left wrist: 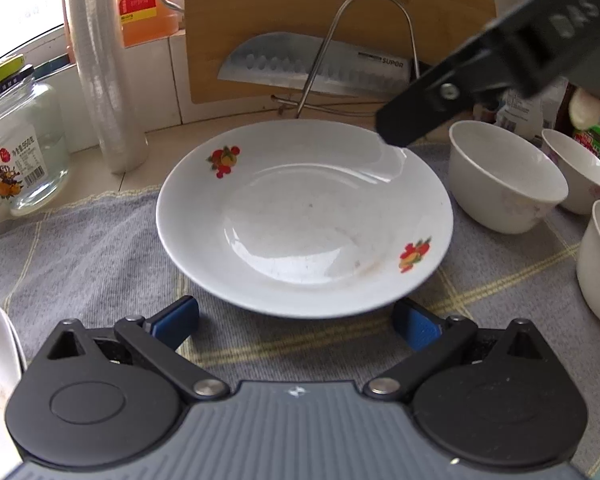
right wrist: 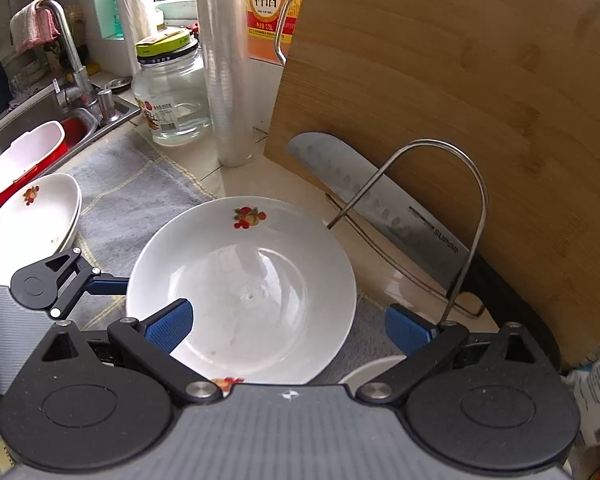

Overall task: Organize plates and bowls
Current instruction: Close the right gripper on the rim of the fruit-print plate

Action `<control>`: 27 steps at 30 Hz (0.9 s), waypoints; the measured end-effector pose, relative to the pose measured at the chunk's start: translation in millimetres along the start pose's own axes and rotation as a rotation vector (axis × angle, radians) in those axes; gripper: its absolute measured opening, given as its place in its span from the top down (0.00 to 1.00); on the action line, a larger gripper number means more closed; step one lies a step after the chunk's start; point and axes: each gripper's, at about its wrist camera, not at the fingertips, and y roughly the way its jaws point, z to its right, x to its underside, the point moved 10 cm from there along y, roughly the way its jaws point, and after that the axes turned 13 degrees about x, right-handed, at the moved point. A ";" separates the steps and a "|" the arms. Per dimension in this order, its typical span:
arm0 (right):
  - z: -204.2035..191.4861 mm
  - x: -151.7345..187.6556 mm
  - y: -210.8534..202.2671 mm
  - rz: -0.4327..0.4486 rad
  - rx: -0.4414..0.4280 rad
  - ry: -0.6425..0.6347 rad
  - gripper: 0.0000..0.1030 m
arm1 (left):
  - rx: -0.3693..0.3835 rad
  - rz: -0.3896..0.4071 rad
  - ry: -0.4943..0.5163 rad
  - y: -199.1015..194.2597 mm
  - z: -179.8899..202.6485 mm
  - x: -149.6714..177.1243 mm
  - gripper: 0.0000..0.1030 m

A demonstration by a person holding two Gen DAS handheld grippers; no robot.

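Left wrist: plate [left wrist: 304,216] between open gripper [left wrist: 296,318] fingers.

White fruit-print plate [left wrist: 304,216] flat on grey cloth, white bowls [left wrist: 504,178] beside

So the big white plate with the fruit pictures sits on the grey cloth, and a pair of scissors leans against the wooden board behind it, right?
Not quite. It is a knife that leans against the wooden board, not scissors; the right wrist view shows its broad blade clearly. The rest holds: the white plate with fruit pictures sits on the grey cloth.
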 end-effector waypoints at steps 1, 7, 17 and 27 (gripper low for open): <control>0.6 -2.0 3.3 -0.001 -0.001 -0.004 0.00 | 0.000 0.006 0.002 0.0 -0.1 0.0 0.00; -1.6 -9.6 20.4 -0.018 -0.030 -0.040 0.00 | 0.009 0.011 0.014 -0.4 -0.5 -1.3 0.00; -4.7 -16.8 48.4 -0.067 -0.128 -0.082 0.00 | 0.021 0.018 0.039 -2.1 0.3 -2.8 0.01; -13.7 -20.3 74.8 -0.101 -0.122 -0.133 0.00 | 0.033 0.026 0.059 -1.2 1.2 -8.3 0.01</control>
